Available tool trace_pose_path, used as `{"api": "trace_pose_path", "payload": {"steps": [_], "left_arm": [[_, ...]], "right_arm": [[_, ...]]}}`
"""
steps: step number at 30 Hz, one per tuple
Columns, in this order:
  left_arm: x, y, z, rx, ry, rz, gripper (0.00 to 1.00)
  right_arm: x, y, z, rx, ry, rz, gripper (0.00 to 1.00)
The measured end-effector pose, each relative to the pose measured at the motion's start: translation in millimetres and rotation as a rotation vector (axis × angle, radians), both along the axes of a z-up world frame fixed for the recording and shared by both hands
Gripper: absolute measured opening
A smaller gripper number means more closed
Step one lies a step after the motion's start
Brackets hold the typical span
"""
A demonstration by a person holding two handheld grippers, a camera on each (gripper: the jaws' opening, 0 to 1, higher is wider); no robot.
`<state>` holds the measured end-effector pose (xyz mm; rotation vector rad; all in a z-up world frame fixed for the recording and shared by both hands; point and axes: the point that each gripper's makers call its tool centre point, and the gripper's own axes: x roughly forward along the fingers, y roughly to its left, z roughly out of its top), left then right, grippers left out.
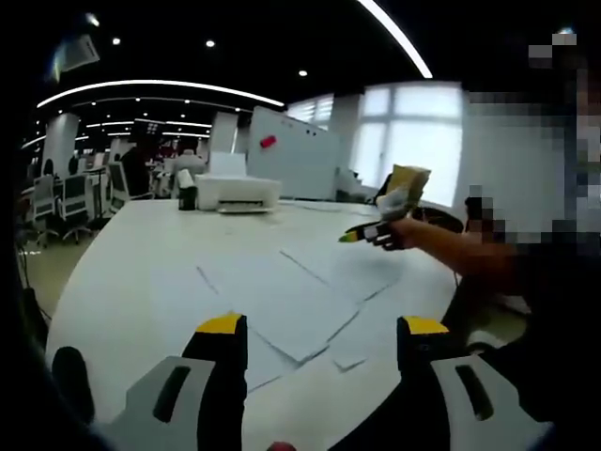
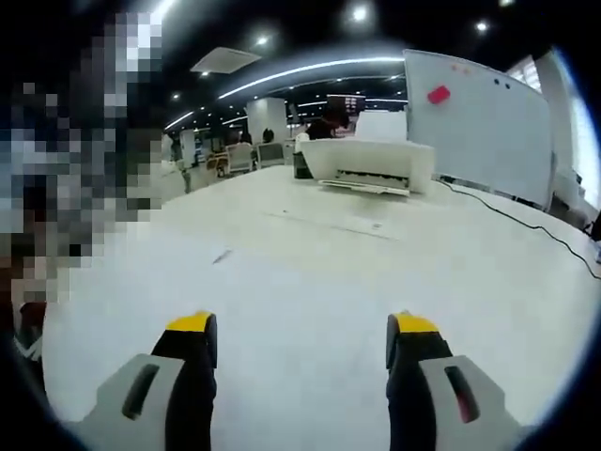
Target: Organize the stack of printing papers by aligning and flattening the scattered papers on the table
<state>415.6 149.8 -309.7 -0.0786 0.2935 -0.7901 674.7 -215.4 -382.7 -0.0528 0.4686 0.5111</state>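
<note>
Loose papers lie fanned across the table.
Left gripper and right gripper hang spread, empty; best nudge edges inward together.

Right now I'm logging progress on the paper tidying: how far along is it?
Nothing looks done. The papers lie scattered and overlapping on the table, not in a stack. Nothing is in hand: the left gripper and the right gripper are both open above the table. Gathering, aligning and flattening all remain.
</note>
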Motion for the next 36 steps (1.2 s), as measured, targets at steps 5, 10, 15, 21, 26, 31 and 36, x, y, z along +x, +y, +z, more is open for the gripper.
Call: {"api": "trace_pose_path", "payload": {"steps": [5, 10, 15, 21, 26, 31, 36], "left_arm": [[-0.2, -0.8, -0.7, 0.001, 0.002, -0.002, 0.68], [0.8, -0.6, -1.3, 0.001, 0.004, 0.0, 0.68], [1.3, -2.4, -3.3, 0.002, 0.008, -0.005, 0.67], [2.0, -2.5, -4.3, 0.005, 0.012, -0.006, 0.67], [3.9, -1.5, -4.8, 0.007, 0.015, -0.005, 0.67], [6.0, -1.6, -6.0, 0.009, 0.02, -0.006, 0.67], [7.1, -2.3, -7.3, 0.011, 0.023, -0.008, 0.67]], "right_arm": [[3.2, -1.1, -3.9, -0.001, 0.009, -0.005, 0.68], [-2.1, 3.6, -7.5, 0.006, 0.017, -0.009, 0.67], [2.9, 2.4, -16.5, 0.003, 0.031, -0.013, 0.67], [19.8, -2.0, -23.2, 0.023, 0.036, -0.019, 0.66], [24.8, 1.1, -30.5, 0.026, 0.039, -0.02, 0.66], [29.1, 3.1, -33.5, 0.027, 0.028, -0.022, 0.67], [30.8, 4.2, -34.9, 0.031, 0.016, -0.021, 0.67]]}}
